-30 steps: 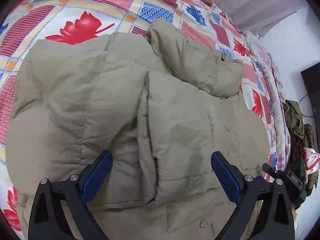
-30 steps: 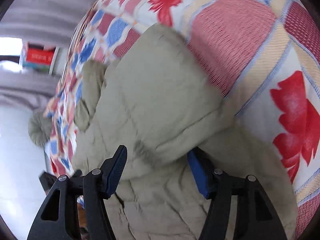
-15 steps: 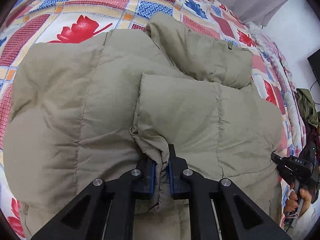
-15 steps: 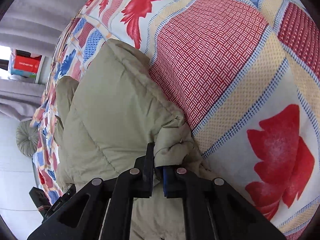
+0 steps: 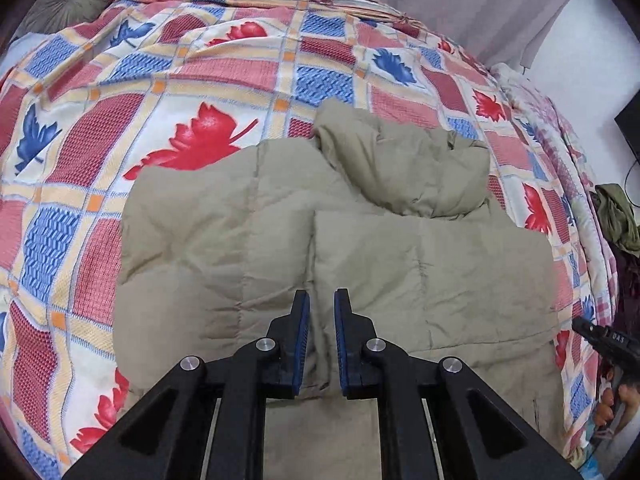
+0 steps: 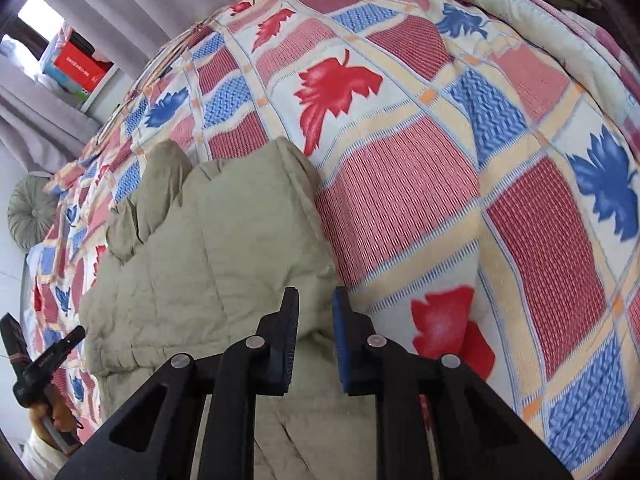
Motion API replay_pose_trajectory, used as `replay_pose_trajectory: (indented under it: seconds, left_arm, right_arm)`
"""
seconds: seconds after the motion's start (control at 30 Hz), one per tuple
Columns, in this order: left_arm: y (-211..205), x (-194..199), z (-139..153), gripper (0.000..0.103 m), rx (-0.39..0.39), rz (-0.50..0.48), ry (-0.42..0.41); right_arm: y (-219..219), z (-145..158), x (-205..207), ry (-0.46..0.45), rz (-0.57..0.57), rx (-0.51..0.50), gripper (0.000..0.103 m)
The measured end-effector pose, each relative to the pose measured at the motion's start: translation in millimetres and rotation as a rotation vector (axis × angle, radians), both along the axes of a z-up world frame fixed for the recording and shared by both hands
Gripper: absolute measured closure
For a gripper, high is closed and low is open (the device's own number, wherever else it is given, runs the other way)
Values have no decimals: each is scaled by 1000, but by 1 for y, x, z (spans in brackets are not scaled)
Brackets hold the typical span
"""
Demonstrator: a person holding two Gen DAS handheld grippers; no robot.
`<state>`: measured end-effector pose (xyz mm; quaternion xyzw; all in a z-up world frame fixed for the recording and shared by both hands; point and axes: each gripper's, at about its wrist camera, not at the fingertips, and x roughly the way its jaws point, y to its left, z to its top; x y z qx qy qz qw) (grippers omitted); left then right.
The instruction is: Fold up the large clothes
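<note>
A large khaki puffer jacket [image 5: 400, 260] lies on a bed with a patchwork bedspread [image 5: 120, 120], its hood [image 5: 400, 160] bunched at the far end. My left gripper [image 5: 321, 320] is shut on a fold of fabric at the jacket's near edge, where two panels meet. In the right wrist view the jacket [image 6: 224, 240] fills the left half. My right gripper [image 6: 316, 320] is shut on its near right corner, beside the bedspread [image 6: 440, 160]. Below both grippers the held fabric hangs out of sight.
A round grey cushion [image 5: 68, 0] sits at the bed's far left corner, with curtains [image 5: 440, 0] behind. A heap of green clothes [image 5: 616, 216] lies past the right side. A shelf with a red box [image 6: 80, 66] stands by the window. A hand [image 6: 56, 420] holds the other gripper.
Both grippers went from open above the jacket to shut on its near edge. Since then both have risen and drawn back with the fabric, so more of the bed shows.
</note>
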<state>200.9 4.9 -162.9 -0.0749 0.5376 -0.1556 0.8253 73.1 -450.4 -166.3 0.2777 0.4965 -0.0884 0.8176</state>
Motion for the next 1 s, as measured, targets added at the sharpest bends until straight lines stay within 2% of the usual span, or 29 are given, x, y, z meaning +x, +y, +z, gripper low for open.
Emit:
replay_pose_trajectory:
  seconds: [0.13,0.27,0.3,0.37,0.43,0.6,0.87,1.0]
  left_arm:
    - [-40,7,-8,89,67,-31,-31]
    - [-59,18,-53,89,173,-24,2]
    - [-59,19,-61,89,162,-27,5]
    - [-60,21,-69,89,143,-35,-1]
    - [-63,22,-71,89,141,-49,-8]
    - [-65,24,-70,89,150,-59,2]
    - [-47,4,-36,89,187,-38,4]
    - [-35,-14,-35,89,201,-32,30]
  right_arm:
    - [8,-5,44,-24,48,-31,84]
    - [11,-43,73,54,45,-73,84]
    - [9,-55,75,69,35,-66,88]
    - [5,-74,76,82,18,-50,88]
    - [4,-80,73,63,7,-61,88]
    - [5,-72,73,91,0,-78,84]
    - [20,-31,42,76,15,-129,81]
    - [39,-29,23,104,66,-171,66]
